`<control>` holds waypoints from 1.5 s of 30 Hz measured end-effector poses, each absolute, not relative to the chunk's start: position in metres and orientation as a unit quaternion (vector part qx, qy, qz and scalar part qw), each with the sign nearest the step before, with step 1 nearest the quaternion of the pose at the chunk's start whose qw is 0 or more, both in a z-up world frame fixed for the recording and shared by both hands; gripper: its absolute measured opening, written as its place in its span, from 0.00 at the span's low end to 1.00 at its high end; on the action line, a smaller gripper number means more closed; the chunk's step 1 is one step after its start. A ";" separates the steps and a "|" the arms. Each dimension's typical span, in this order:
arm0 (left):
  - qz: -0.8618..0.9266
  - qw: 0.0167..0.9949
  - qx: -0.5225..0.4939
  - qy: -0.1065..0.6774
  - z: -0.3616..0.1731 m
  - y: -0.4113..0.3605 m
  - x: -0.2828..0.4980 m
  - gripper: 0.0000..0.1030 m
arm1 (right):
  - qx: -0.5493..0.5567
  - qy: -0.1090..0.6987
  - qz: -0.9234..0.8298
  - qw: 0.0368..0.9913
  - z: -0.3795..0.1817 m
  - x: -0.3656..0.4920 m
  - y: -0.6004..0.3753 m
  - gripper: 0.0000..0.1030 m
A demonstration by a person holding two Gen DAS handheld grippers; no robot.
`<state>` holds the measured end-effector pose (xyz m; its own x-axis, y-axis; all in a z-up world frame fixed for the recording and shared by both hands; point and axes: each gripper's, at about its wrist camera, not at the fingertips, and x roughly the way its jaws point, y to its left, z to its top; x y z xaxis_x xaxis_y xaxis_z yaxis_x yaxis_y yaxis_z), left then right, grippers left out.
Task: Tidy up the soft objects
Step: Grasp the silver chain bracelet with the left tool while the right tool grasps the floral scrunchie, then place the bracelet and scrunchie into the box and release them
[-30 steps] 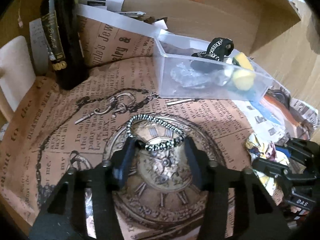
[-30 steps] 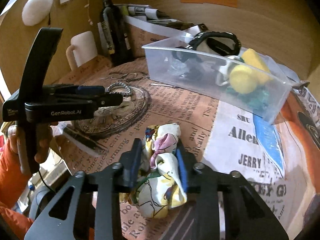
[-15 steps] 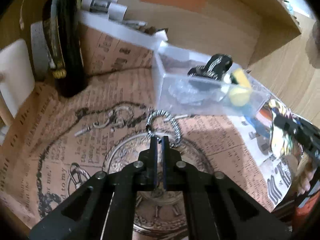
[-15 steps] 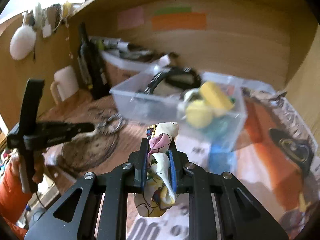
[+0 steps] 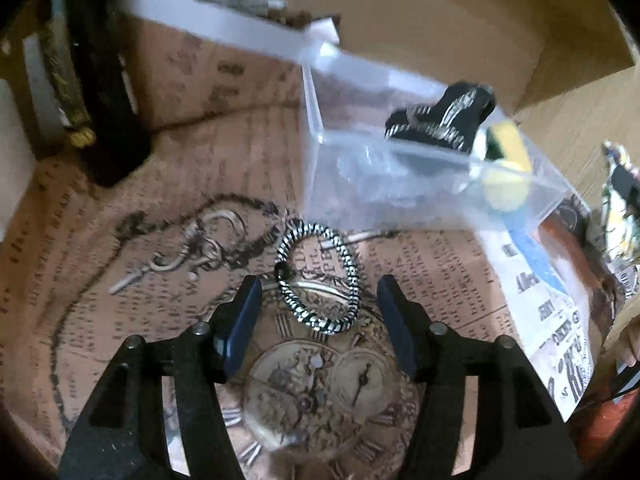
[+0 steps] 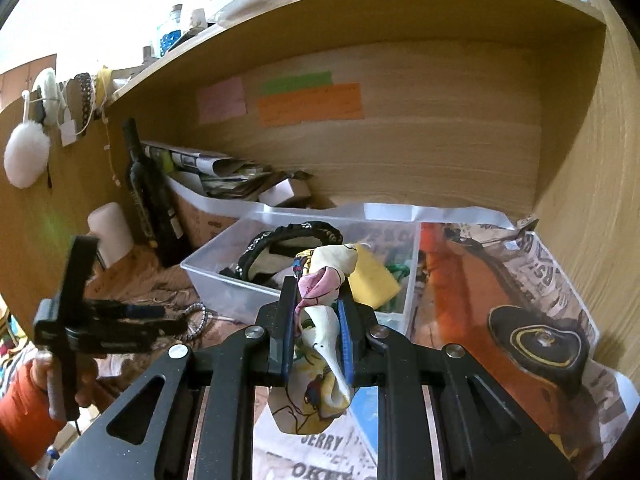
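While the right gripper (image 6: 316, 316) is clamping the scarf (image 6: 320, 280) at frame centre before the bin (image 6: 224, 280), the left gripper (image 5: 320, 312), fingers spread, is straddling the hair tie (image 5: 320, 276) lying on the surface (image 5: 432, 276).

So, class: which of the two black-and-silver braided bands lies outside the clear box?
The small ring band on the table paper, between the left gripper's open jaws.

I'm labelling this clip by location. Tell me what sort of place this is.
Probably a home desk or shelf nook used for storage: wooden walls with sticky notes on the back panel, a dark bottle beside stacked papers, and a clear plastic bin of soft accessories on newspaper-print paper.
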<state>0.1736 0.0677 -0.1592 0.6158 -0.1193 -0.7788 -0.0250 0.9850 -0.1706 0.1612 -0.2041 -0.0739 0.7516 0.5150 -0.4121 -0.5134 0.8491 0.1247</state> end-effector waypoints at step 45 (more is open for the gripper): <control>-0.078 0.919 -0.034 0.385 -0.109 0.032 0.252 0.10 | -0.079 0.278 0.287 0.913 -0.096 0.260 -0.129 0.17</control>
